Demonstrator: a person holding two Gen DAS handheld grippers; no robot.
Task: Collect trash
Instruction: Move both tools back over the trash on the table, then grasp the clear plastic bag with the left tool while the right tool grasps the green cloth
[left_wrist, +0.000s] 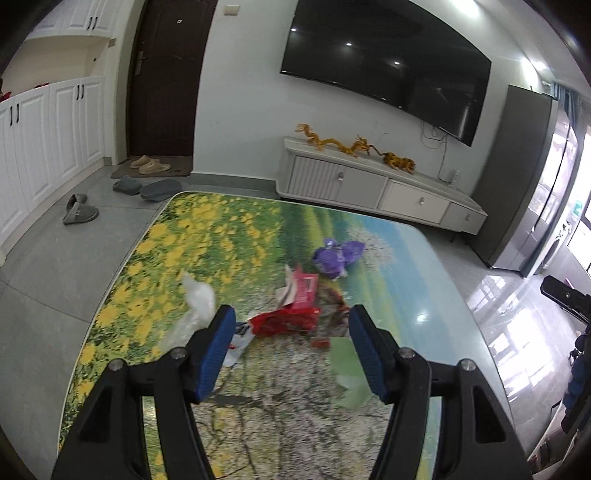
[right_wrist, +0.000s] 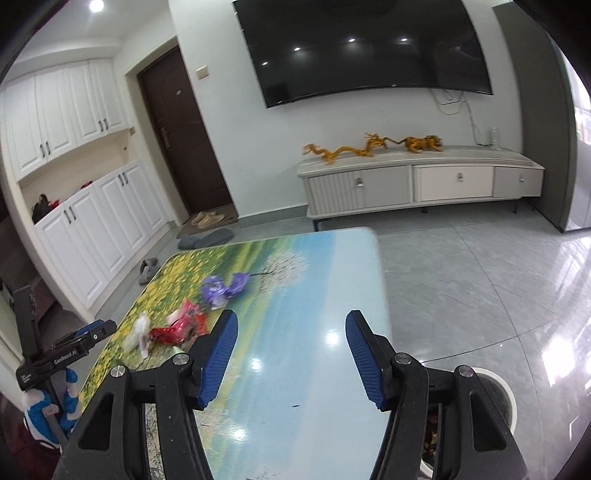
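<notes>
Trash lies on the table (left_wrist: 424, 280) with the flower-meadow print: a purple wrapper (left_wrist: 338, 256), a pink-red carton (left_wrist: 303, 290), a crumpled red wrapper (left_wrist: 284, 321), a white plastic bag (left_wrist: 195, 302) and a green paper (left_wrist: 347, 365). My left gripper (left_wrist: 291, 325) hovers open just short of the red wrapper, its blue pads apart and holding nothing. In the right wrist view my right gripper (right_wrist: 291, 332) stands open and empty over the table's bare blue part (right_wrist: 332, 280). The purple wrapper (right_wrist: 223, 290), the red wrapper (right_wrist: 181, 325) and the left gripper (right_wrist: 98, 330) lie to its left.
A white round bin (right_wrist: 495, 391) stands on the floor at the table's near right corner. Beyond the table are a low TV cabinet (right_wrist: 417, 184), a wall TV (right_wrist: 369, 48), a dark door (right_wrist: 184, 136), slippers (left_wrist: 79, 212) and white cupboards (left_wrist: 44, 140). Grey tiled floor surrounds the table.
</notes>
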